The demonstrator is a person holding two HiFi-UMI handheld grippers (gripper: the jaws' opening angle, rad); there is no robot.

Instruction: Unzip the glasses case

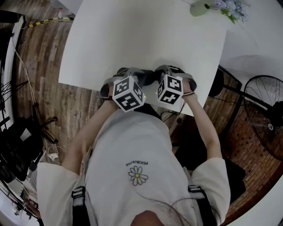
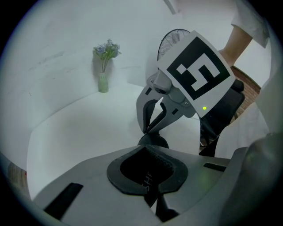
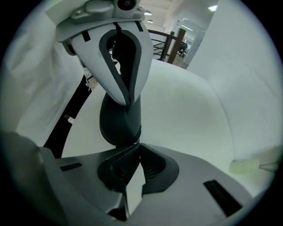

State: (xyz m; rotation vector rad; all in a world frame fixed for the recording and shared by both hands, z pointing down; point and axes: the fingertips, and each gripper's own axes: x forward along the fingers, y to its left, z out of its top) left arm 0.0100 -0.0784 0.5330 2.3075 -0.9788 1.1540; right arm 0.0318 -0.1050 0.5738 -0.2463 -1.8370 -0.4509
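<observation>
Thing: the dark, rounded, matte zip-around glasses case [image 3: 119,120] sits between your two grippers, over the 6 o'clock edge of the white counter [image 1: 146,35], directly in front of you. I cannot tell whether it rests on the counter.

Your left gripper [image 2: 148,167] has its fingers clamped across the case body. Your right gripper [image 3: 136,145] has its fingers pressed fully together, right against the case's end. The zip tab is too small to make out, so no pinch is confirmed.

Handling (judged): light. The shell looks semi-rigid and its skin not slippery, so a firm squeeze should hold. Squeezing hard across the seam would likely bind the zip. Keep the left hold on the broad faces, clear of the zip line. Take only the tab with the right, and draw it along the seam.

Surface: smooth, matte, white. A pale green vase of lilac flowers [image 1: 201,9] stands at 1 o'clock, well apart.

Room: a wood-plank floor [image 1: 40,66], a standing fan [image 1: 265,117] at 3 o'clock, and cables [image 1: 22,66] at 9 o'clock.
</observation>
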